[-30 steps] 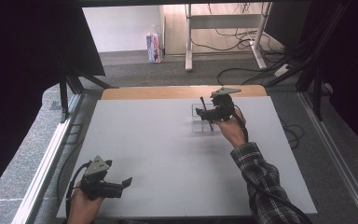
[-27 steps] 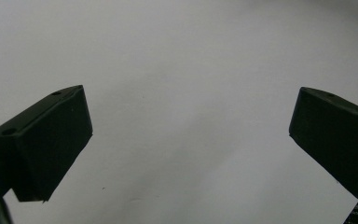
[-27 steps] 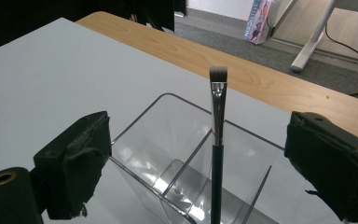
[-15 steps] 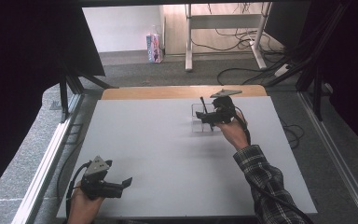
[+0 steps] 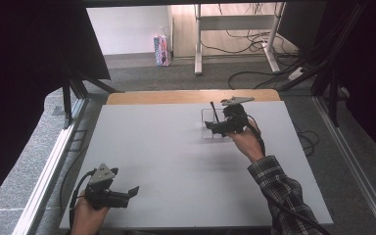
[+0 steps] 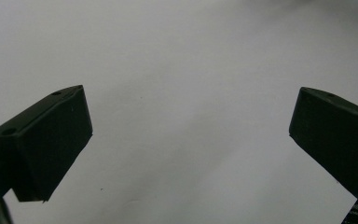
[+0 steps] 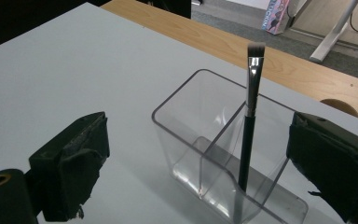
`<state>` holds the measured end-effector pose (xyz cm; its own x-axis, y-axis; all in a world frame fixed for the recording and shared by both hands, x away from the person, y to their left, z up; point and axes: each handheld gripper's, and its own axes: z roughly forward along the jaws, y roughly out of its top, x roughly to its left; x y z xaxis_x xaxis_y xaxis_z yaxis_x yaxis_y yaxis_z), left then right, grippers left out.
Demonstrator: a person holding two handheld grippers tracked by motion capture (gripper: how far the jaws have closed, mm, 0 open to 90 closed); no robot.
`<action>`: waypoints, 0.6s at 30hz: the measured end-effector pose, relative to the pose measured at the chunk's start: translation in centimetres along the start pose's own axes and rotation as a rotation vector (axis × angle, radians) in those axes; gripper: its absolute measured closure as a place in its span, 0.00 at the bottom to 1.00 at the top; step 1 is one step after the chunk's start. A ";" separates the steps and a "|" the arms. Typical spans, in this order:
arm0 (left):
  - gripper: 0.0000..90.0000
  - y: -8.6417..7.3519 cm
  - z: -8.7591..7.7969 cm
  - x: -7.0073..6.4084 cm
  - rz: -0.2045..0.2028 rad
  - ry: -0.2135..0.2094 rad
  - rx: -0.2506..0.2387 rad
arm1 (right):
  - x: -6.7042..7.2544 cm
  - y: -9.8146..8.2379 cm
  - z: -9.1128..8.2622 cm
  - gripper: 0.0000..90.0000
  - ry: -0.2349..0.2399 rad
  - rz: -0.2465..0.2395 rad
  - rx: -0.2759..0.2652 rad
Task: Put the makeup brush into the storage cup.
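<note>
Right gripper (image 7: 200, 163) — jaws are held wide apart, nothing clamped. Just ahead of them, between the jaw lines, a clear divided holder (image 7: 214, 154) is seen standing on the grey table (image 7: 51, 70). A black-handled brush (image 7: 249, 121) is stood upright in its nearer compartment, bristles up, untouched by either jaw.

Left gripper (image 6: 191, 140) — jaws likewise spread wide over bare table, well apart from the holder.

High view, overhead from person's side, faces fwd/down over grey table (image 5: 176, 161). Gripper views sit close, low; right one shares clear organizer (image 7: 223, 154) w/ high view.
</note>
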<state>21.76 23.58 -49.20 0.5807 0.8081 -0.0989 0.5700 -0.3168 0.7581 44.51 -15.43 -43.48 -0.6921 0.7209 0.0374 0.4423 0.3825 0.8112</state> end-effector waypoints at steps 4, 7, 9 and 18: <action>0.00 0.0 0.0 0.0 0.003 -0.004 -0.002 | 0.3 -0.3 -0.4 0.06 0.016 -0.001 0.004; 0.00 0.0 0.0 -0.1 0.005 -0.003 0.001 | 0.6 -0.6 -0.5 0.06 0.023 -0.002 0.013; 0.00 0.0 0.1 -0.1 0.006 -0.003 0.002 | 0.6 -0.8 -0.6 0.06 0.028 -0.005 0.018; 0.00 0.0 0.0 -0.1 0.005 -0.002 0.001 | 1.0 -1.5 -1.4 0.05 0.039 -0.011 0.032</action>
<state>21.75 23.51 -49.20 0.5853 0.8051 -0.0964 0.5673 -0.3217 0.7581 42.35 -16.08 -43.90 -0.7186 0.6934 0.0518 0.4522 0.4094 0.7924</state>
